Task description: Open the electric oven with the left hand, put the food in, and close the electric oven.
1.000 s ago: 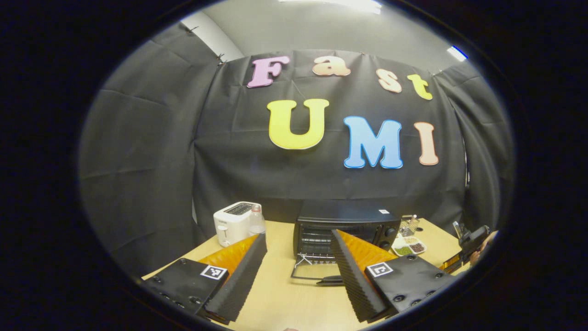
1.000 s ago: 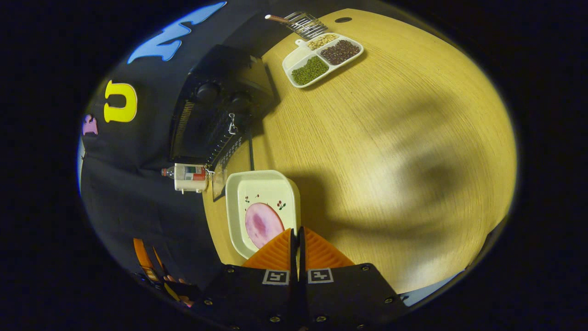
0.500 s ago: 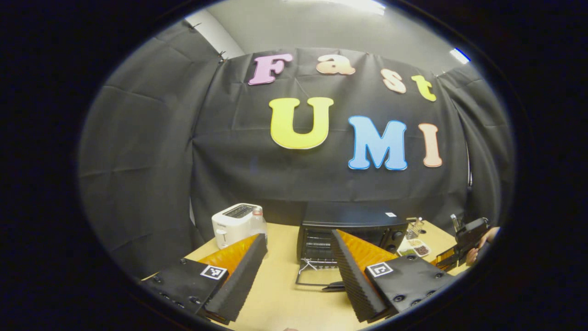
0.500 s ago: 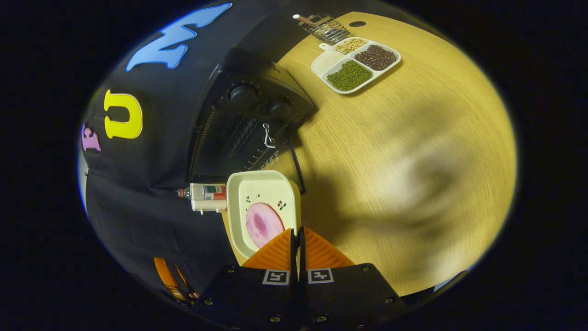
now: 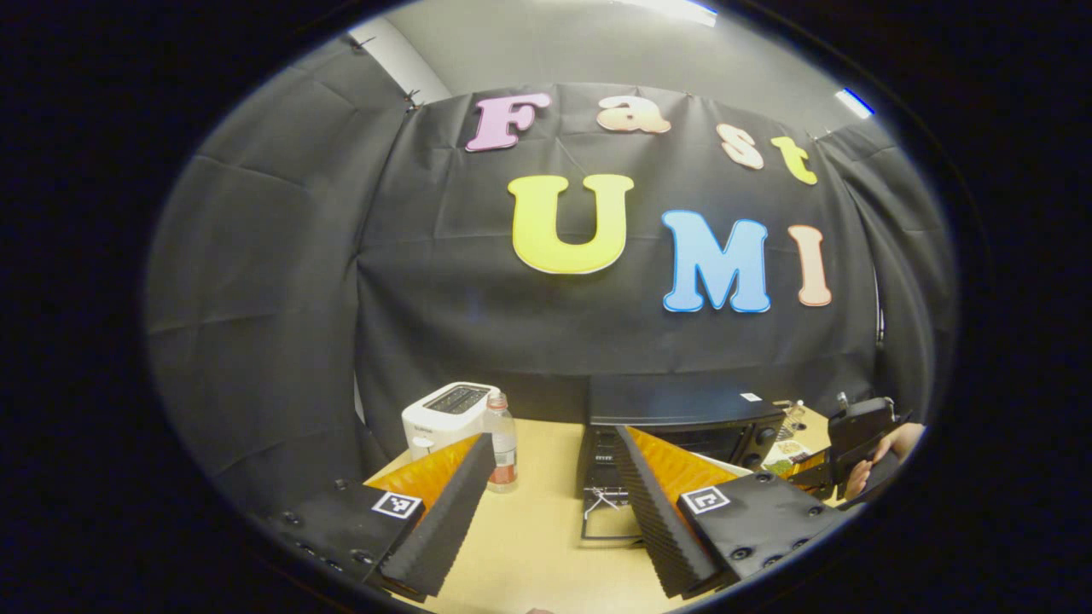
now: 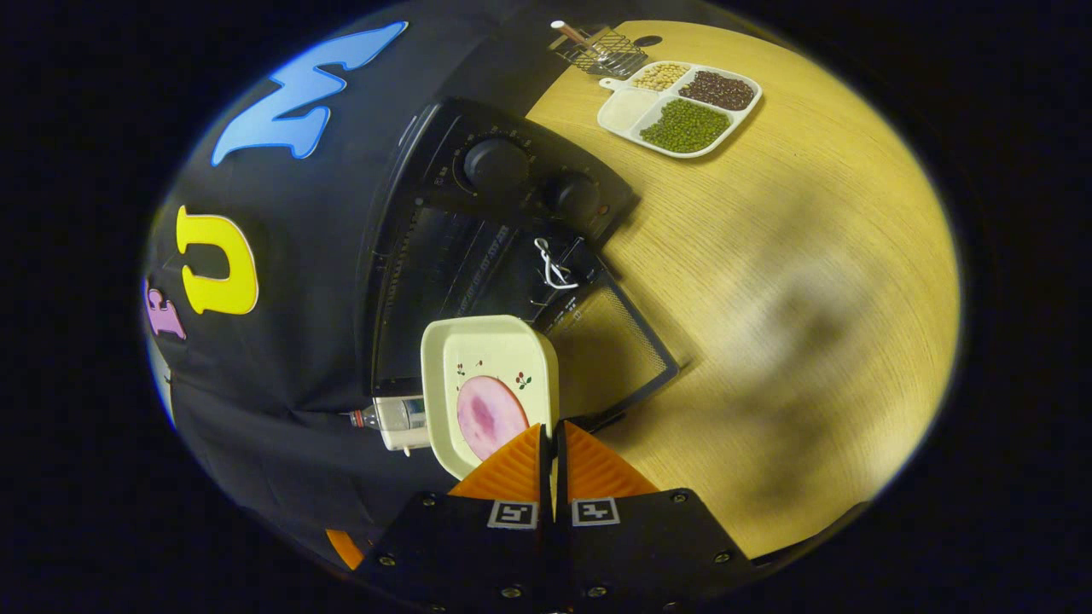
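One step done, two left: oven [image 6: 478, 256] door lies open on the tabletop [image 6: 768, 298], right tongs [image 6: 551, 443] clenched on the dish [image 6: 490, 375] of food before it, left tongs [image 5: 554, 503] released, nothing held.

One electric oven [image 6: 478, 247] stands on one wooden table [image 6: 768, 256], and it has two knobs [image 6: 490, 162] on its panel. One cream dish [image 6: 490, 375] carries one pink slice of food [image 6: 488, 418]. One white toaster [image 5: 444, 409] and one clear bottle [image 5: 503, 448] are counted as well. One divided tray [image 6: 678, 107] has four compartments (three filled, one looking bare). One wire basket [image 6: 601, 51] sits behind it. Two grippers: left gripper [image 5: 554, 477], right gripper [image 6: 550, 443].
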A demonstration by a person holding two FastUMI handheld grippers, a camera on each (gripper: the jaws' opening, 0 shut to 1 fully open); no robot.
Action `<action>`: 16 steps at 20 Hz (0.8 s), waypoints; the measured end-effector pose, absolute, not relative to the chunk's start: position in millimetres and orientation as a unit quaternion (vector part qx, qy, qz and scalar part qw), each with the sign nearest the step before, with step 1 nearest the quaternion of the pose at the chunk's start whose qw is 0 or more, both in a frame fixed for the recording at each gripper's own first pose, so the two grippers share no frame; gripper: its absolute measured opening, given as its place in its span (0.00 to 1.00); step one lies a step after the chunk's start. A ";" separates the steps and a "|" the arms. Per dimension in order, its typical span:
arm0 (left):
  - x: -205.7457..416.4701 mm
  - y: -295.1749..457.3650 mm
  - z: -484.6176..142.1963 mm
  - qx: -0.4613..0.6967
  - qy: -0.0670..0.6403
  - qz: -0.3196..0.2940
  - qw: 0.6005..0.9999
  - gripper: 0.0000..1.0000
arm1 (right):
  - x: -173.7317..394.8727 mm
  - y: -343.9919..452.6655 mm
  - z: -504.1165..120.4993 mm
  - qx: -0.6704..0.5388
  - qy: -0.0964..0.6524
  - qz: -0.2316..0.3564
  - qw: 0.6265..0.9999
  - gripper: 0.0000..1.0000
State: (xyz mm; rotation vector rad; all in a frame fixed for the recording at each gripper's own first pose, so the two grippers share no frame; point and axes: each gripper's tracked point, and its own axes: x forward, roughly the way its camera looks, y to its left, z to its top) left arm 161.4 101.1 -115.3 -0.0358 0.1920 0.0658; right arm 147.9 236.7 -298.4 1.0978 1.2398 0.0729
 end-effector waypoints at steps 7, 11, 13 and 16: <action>172.7 136.8 -115.9 -0.006 0.093 0.041 0.995 0.95 | 183.4 269.3 -306.0 0.531 0.511 -0.025 0.676 0.01; 174.7 158.9 -114.0 0.003 0.089 0.054 0.995 0.95 | 204.0 277.4 -311.1 0.556 0.491 -0.062 0.668 0.01; 174.4 169.1 -115.1 0.003 0.091 0.064 0.994 0.95 | 221.3 279.9 -309.4 0.575 0.465 -0.077 0.668 0.00; 174.0 179.9 -114.7 0.009 0.097 0.075 0.992 0.91 | 242.1 286.8 -310.6 0.600 0.439 -0.101 0.661 0.01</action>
